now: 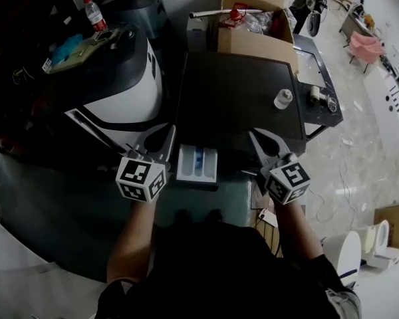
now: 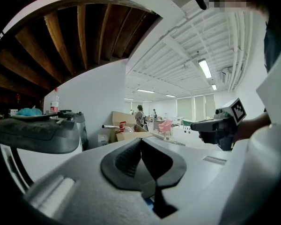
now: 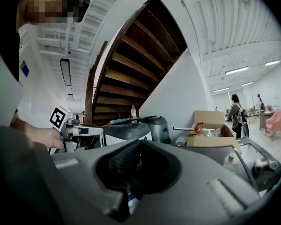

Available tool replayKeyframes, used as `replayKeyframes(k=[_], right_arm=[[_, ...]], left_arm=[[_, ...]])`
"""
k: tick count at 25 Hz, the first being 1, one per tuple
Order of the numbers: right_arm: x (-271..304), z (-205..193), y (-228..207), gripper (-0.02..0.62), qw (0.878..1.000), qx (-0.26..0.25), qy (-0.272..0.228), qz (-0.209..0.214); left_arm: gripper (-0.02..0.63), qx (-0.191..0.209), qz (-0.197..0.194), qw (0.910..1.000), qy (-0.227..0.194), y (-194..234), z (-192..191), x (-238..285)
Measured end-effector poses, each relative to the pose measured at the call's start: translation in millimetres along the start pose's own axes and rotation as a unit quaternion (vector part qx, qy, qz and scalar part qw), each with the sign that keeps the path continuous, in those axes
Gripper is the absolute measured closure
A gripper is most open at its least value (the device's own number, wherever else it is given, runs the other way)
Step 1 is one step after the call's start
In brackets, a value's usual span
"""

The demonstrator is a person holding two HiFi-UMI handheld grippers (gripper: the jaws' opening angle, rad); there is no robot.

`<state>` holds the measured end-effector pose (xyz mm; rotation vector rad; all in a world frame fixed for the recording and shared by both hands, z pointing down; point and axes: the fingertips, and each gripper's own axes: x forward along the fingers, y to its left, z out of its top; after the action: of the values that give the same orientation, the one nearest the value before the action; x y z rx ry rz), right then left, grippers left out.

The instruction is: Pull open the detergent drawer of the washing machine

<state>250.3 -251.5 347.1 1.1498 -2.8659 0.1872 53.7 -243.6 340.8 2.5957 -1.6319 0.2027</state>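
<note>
The washing machine's dark top point(image 1: 239, 92) lies ahead in the head view. Its white detergent drawer point(image 1: 197, 163), with blue inside, stands pulled out from the front edge. My left gripper point(image 1: 161, 140) hangs just left of the drawer, shut and empty. Right of the drawer my right gripper point(image 1: 255, 135) is also shut with nothing in it. Neither touches the drawer. The left gripper view shows the closed left gripper point(image 2: 140, 140) pointing level across the room, with the other gripper's body point(image 2: 220, 123) at the right. The right gripper view shows the right gripper point(image 3: 139, 142) closed too.
A small clear bottle point(image 1: 282, 98) stands on the machine's top at the right. Behind it sits an open cardboard box point(image 1: 256, 18). A large white and black appliance point(image 1: 120, 78) stands at the left, a water bottle point(image 1: 94, 13) beyond it. People stand far off point(image 2: 139, 114).
</note>
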Motion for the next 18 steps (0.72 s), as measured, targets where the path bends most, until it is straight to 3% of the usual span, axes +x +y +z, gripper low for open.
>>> replayKeyframes(k=[7, 18], right_arm=[[-3, 17, -7, 0.594, 0.999, -0.016, -0.016, -0.037], [7, 8, -2, 0.594, 0.999, -0.003, -0.008, -0.049]], left_arm=[[0.595, 0.005, -0.006, 0.9999, -0.012, 15, 24, 12], [0.595, -0.007, -0.009, 0.9999, 0.004, 25, 4, 13]])
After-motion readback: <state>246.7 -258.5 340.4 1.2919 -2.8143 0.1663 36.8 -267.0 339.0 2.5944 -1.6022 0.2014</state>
